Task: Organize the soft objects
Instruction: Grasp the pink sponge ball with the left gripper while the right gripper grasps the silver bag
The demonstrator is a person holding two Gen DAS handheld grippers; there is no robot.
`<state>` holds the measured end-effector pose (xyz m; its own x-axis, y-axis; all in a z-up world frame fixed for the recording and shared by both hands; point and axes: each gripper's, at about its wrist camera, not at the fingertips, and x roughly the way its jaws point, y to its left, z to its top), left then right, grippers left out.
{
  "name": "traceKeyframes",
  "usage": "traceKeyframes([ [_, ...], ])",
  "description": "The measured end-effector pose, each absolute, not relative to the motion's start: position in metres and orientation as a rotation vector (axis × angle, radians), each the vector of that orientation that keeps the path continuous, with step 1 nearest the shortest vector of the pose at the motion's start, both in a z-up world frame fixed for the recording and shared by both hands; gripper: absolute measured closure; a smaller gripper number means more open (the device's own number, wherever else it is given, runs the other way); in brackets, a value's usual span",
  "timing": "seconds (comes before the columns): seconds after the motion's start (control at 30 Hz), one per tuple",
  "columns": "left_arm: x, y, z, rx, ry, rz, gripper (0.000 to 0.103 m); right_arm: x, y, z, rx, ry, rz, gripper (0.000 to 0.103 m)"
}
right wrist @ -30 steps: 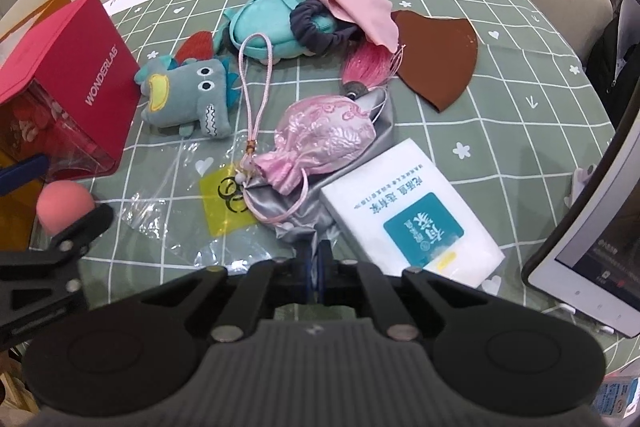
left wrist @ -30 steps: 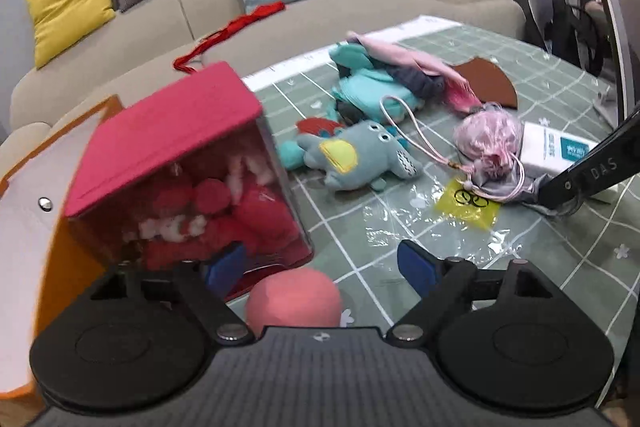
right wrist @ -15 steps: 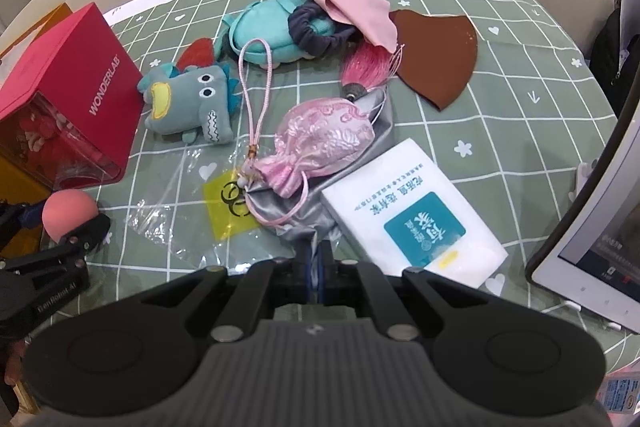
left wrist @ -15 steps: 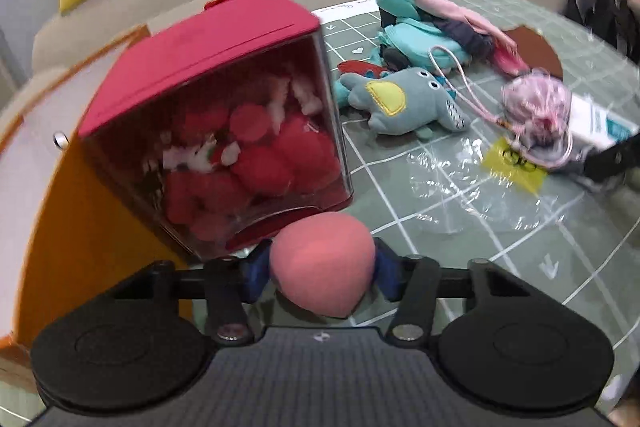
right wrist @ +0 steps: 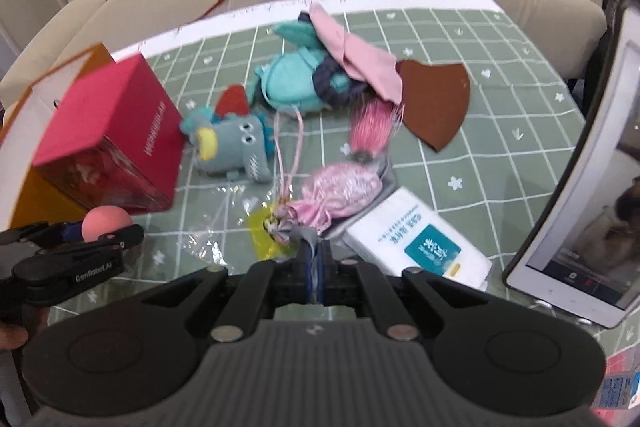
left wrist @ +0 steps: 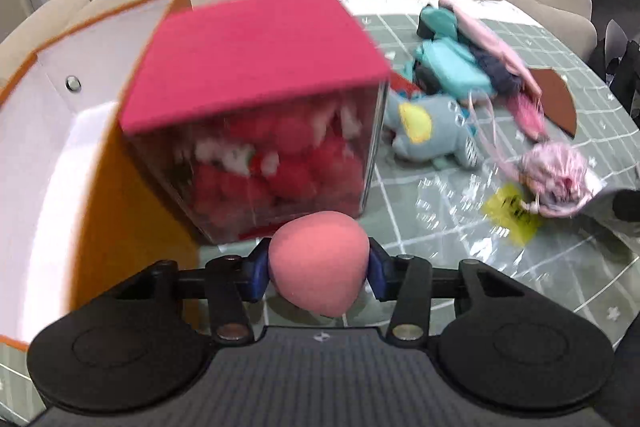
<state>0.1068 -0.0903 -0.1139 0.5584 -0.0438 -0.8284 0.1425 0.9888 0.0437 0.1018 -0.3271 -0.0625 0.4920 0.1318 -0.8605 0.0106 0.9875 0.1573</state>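
Left hand-held gripper [left wrist: 318,269] just closed on pink sponge [left wrist: 318,261].

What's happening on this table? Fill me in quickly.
A person is sorting soft items with two handheld grippers. The left gripper, whose jaws have just been closing, now clamps a pink egg-shaped foam sponge in front of the red-lidded clear box. The right gripper is shut on the grey satin cloth under the pink drawstring pouch. Plush toys lie on the green checked tablecloth.
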Motion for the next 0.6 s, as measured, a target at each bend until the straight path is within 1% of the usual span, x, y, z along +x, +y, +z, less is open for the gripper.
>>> traceKeyframes([
  [0.17,0.118,-0.092,-0.075,0.028,1.018,-0.156,0.049,0.102,-0.317,-0.03,0.148,0.997,0.061,0.103],
  [0.37,0.124,-0.095,-0.033,-0.04,1.01,-0.202,0.049,0.103,-0.312,0.018,0.161,0.893,0.059,0.103],
  [0.47,0.127,-0.092,-0.026,-0.059,1.013,-0.21,0.049,0.1,-0.314,0.051,0.127,0.81,0.049,0.103],
  [0.6,0.126,-0.084,-0.027,-0.108,1.032,-0.213,0.049,0.104,-0.326,0.065,0.177,0.792,0.018,0.103],
])
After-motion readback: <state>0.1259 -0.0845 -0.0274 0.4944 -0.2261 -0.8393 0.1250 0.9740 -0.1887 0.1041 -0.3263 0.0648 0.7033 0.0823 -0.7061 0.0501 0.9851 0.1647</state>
